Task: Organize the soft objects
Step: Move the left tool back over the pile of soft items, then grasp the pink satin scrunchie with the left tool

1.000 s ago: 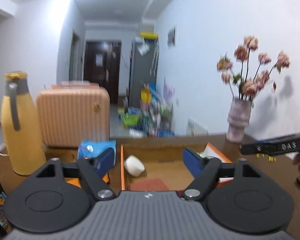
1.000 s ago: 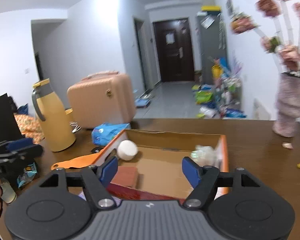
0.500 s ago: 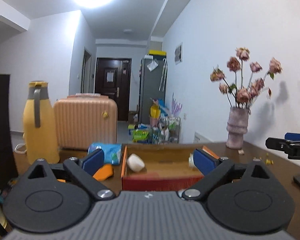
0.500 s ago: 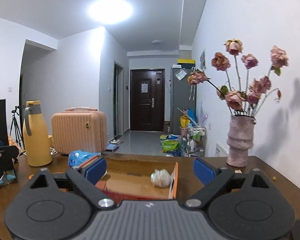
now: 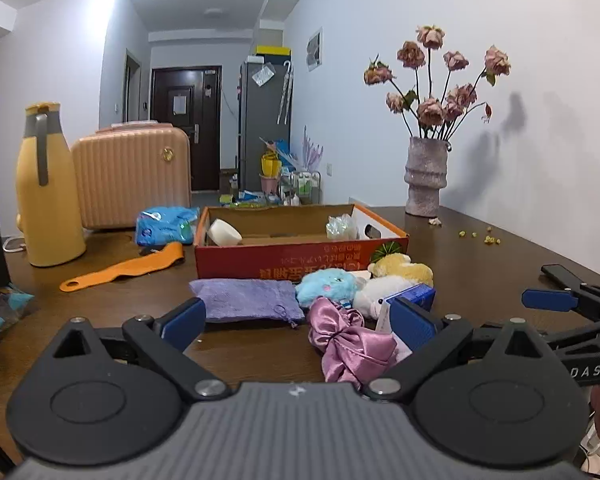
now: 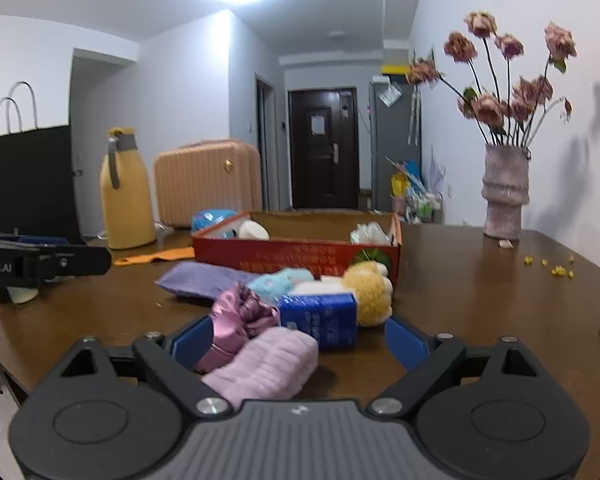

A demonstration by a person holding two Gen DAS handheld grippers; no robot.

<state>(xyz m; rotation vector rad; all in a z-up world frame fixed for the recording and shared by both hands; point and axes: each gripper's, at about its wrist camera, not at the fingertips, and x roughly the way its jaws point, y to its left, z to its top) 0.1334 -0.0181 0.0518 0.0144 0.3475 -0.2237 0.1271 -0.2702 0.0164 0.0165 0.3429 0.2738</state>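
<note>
- Cardboard box [image 5: 300, 258] at table centre: holds only a white roll [image 5: 224, 233] and crinkled wrap [image 5: 341, 227].
- Soft pile just in front of it, unsorted: purple pouch [image 5: 246, 300], blue plush [image 5: 328, 286], yellow plush [image 6: 368, 290], satin scrunchie [image 5: 350, 340], pink towel [image 6: 264, 364].
- Left gripper [image 5: 298, 322] and right gripper [image 6: 298, 336]: jaws just widened, gaping, nothing gripped.
- Judgement: sorting barely started.

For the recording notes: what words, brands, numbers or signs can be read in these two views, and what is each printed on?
"Robot.AI": on the left gripper body, seen from the right wrist view.
"DAS": on the right gripper body, seen from the left wrist view; the start is cut off.
Yellow characters on the red cardboard box: upside down, not readable.
White print on the blue carton: too blurred.
Paper on the door: too small.
</note>
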